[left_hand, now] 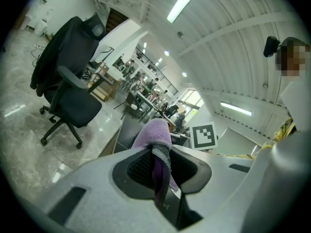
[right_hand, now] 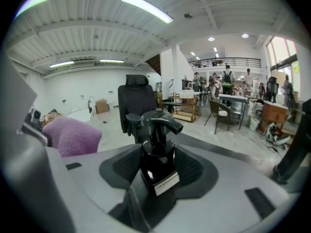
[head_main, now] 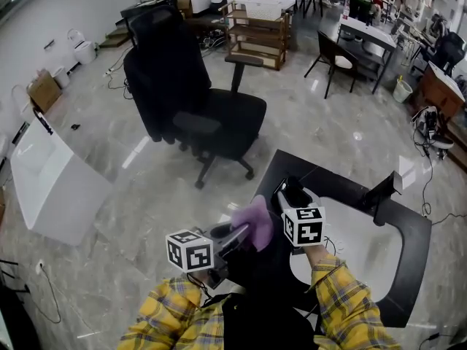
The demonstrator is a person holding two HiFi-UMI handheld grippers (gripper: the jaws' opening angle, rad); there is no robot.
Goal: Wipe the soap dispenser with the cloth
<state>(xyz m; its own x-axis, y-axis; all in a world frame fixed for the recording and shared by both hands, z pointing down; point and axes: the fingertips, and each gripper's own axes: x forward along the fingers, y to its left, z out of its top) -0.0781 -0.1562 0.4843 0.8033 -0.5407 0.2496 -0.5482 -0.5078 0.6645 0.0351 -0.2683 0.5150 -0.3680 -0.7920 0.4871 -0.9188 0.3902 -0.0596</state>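
Note:
My right gripper [right_hand: 156,174] is shut on a black pump soap dispenser [right_hand: 157,144], which stands upright between its jaws with a white label low on its front. In the head view the soap dispenser [head_main: 290,194] is held above the near edge of the black counter by the right gripper [head_main: 293,204]. My left gripper [left_hand: 158,171] is shut on a purple cloth [left_hand: 154,136], bunched and sticking out past the jaws. The cloth [head_main: 253,224] sits just left of the dispenser, close to it; I cannot tell if they touch. From the right gripper view the cloth [right_hand: 73,135] shows at the left.
A black counter [head_main: 288,168] with a white sink basin [head_main: 368,250] and a black faucet [head_main: 384,192] lies under the right gripper. A black office chair [head_main: 193,100] stands on the shiny floor ahead. A white basin unit [head_main: 51,188] is at the left, wooden shelves [head_main: 259,31] far back.

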